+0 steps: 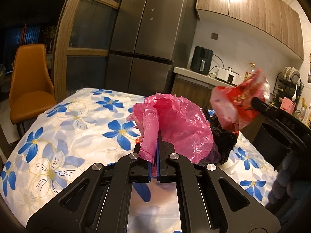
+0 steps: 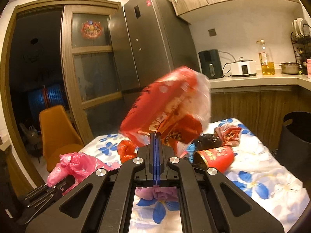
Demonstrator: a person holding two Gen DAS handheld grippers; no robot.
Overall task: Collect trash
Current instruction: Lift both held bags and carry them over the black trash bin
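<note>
My left gripper (image 1: pixel 157 145) is shut on a crumpled pink plastic bag (image 1: pixel 175 122) and holds it just above the flowered table cloth (image 1: pixel 58 128). My right gripper (image 2: pixel 156 136) is shut on a red and white snack wrapper (image 2: pixel 165 104), lifted above the table and blurred; it also shows in the left wrist view (image 1: pixel 239 101). The pink bag shows at lower left in the right wrist view (image 2: pixel 77 167). On the cloth lie a red paper cup on its side (image 2: pixel 215 155), a black bag (image 2: pixel 208 140), a red wrapper (image 2: pixel 229 134) and an orange bag (image 2: pixel 126 147).
A black bin (image 2: pixel 297 134) stands right of the table. An orange chair (image 1: pixel 29 83) stands at the far left. A fridge (image 1: pixel 149 38) and a counter with appliances (image 2: pixel 252 79) are behind the table.
</note>
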